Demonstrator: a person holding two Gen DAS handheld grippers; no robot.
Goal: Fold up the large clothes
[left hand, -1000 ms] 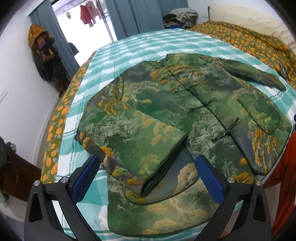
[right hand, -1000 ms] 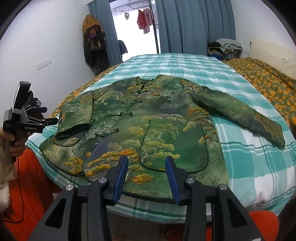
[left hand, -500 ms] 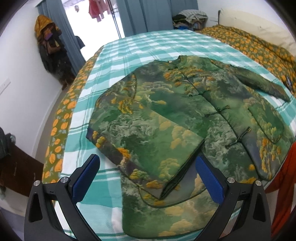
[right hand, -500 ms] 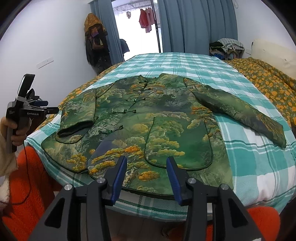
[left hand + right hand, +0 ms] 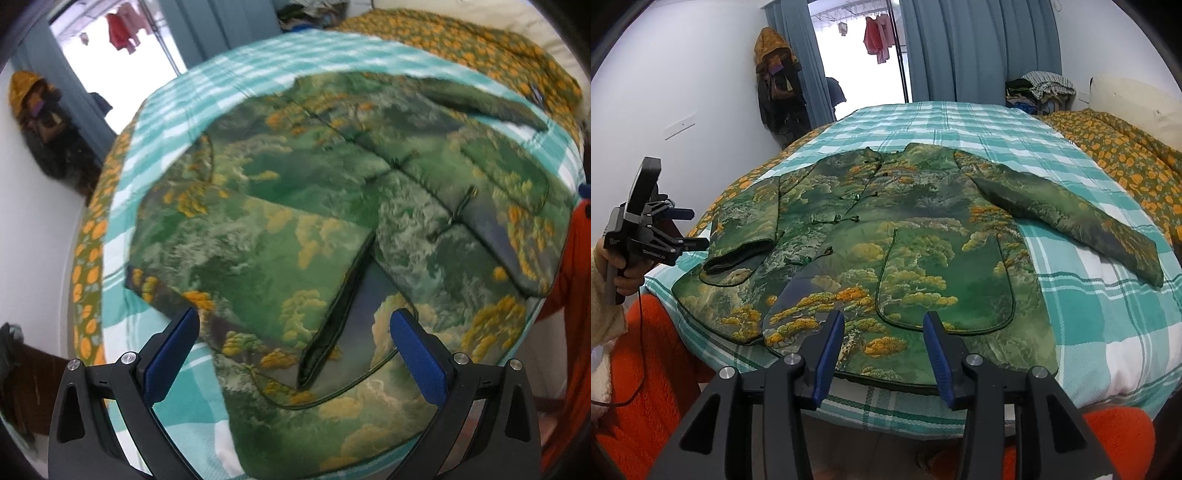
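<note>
The green brocade jacket (image 5: 894, 240) lies front-up on the checked bedspread (image 5: 1108, 314) of the bed, filling the middle of both views. One sleeve (image 5: 258, 266) is already laid inward across the body, its cuff at the lower centre of the left wrist view; the other sleeve (image 5: 1067, 210) stretches out flat toward the right of the right wrist view. The step in hand looks like the sleeve-folding stage, half done. Next, probably, that outstretched sleeve needs pinching near its cuff and carrying across the chest. The left gripper (image 5: 295, 339) hovers over the folded cuff, jaws wide apart and empty. The right gripper (image 5: 884, 345) hangs above the hem, jaws partly apart, gripping nothing.
</note>
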